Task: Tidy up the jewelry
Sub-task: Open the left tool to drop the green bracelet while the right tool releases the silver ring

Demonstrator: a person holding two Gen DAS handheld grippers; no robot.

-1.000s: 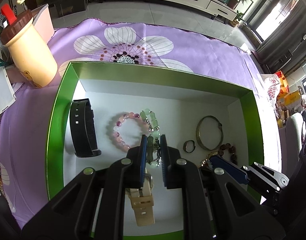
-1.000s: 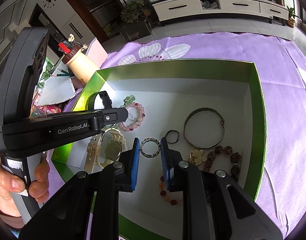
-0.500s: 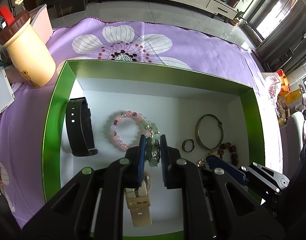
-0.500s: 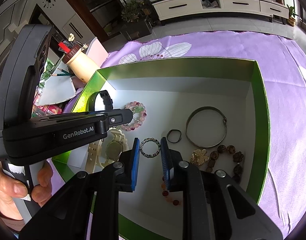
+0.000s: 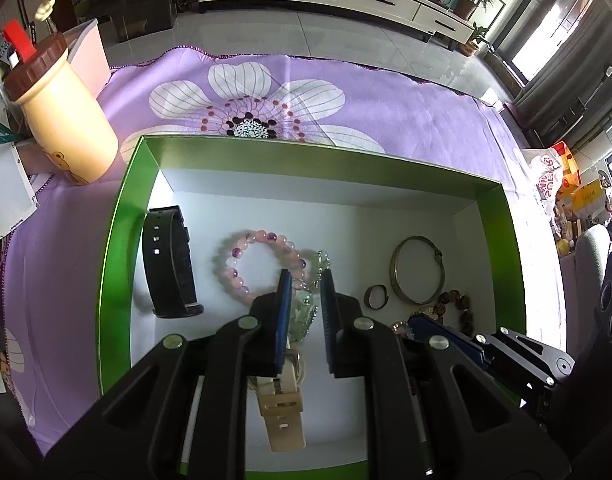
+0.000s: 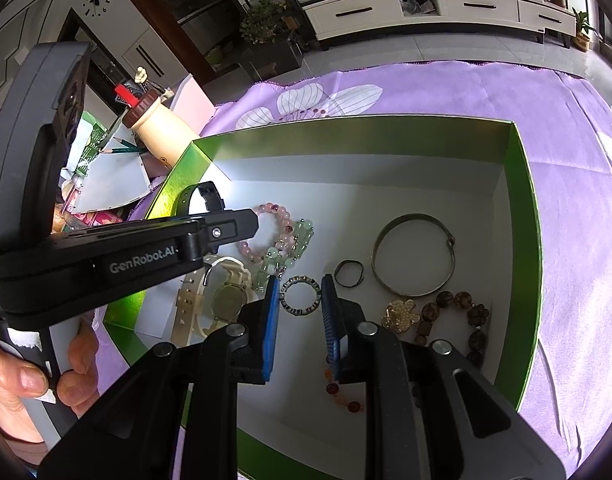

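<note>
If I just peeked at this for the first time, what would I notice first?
Probably the bright green box on the purple flowered cloth, with jewelry scattered on its white floor. A pink bead bracelet lies near the middle, a black strap at the left wall, and a metal bangle toward the right.

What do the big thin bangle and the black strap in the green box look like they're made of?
The bangle looks like metal, dull silvery-bronze: a thin rigid hoop with a soft sheen and a small clasp. The black strap looks like matte rubber or silicone: a curved band with punched holes and no shine. Neither can be confirmed by sight alone.
</note>
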